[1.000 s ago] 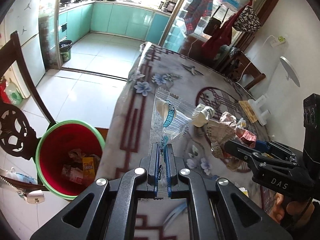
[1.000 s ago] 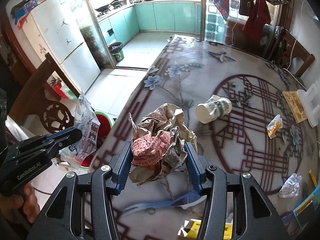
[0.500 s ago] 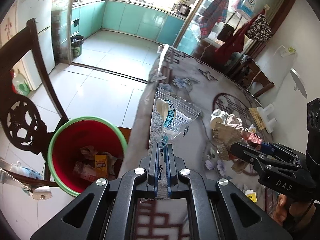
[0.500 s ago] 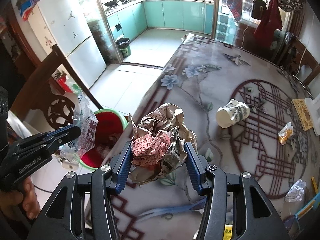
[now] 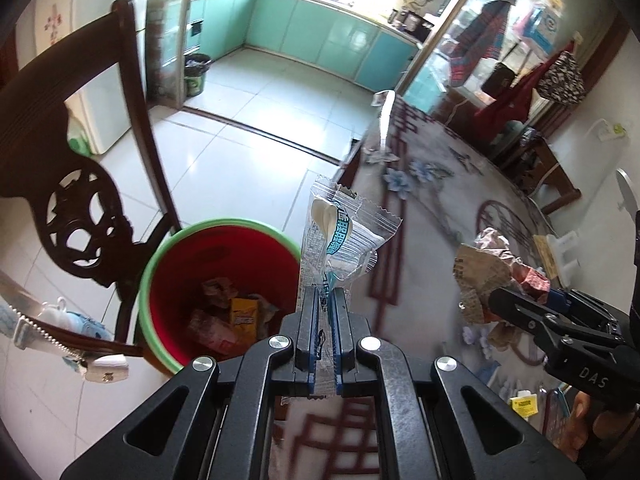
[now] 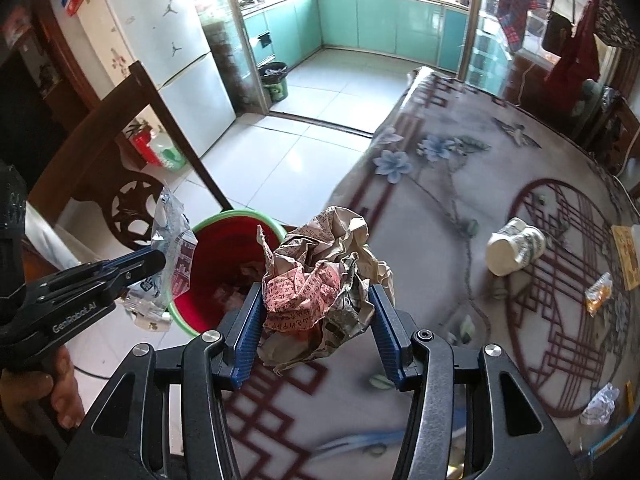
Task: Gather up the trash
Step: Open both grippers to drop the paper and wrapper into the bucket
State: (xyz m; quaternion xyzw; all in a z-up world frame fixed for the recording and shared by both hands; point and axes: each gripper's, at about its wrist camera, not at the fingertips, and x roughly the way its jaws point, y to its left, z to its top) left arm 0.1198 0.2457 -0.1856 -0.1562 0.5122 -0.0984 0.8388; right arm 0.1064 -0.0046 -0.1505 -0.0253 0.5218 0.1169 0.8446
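Both pairs of jaws are gripping trash: our left gripper [image 5: 325, 300] is clamped on the bottom edge of a clear plastic wrapper [image 5: 344, 236], and our right gripper [image 6: 318, 312] squeezes a crumpled paper wad [image 6: 320, 280] between its blue pads.

From the left wrist we look straight into the red bin [image 5: 216, 280] with its green rim, and we see wrappers and a yellow packet lying in it; the wrapper we hold stands upright just beside the bin's rim, at the table's edge. From the right wrist the bin's contents are mostly hidden behind the paper wad, but we see what the left view misses: a paper cup [image 6: 516, 250] lying on its side on the table [image 6: 440, 184], an orange wrapper [image 6: 599, 294] past it, and a crumpled clear wrapper [image 6: 600, 402] near the right edge.

The table wears a patterned cloth with blue flowers and dark red lattice. A dark carved wooden chair [image 5: 80, 208] stands beside the bin on a pale tiled floor, and beyond it lie a white fridge [image 6: 160, 40] and a kitchen with teal cabinets [image 6: 380, 24].

Both grippers point steeply downward, the left one out past the table edge, the right one above the cloth, side by side.
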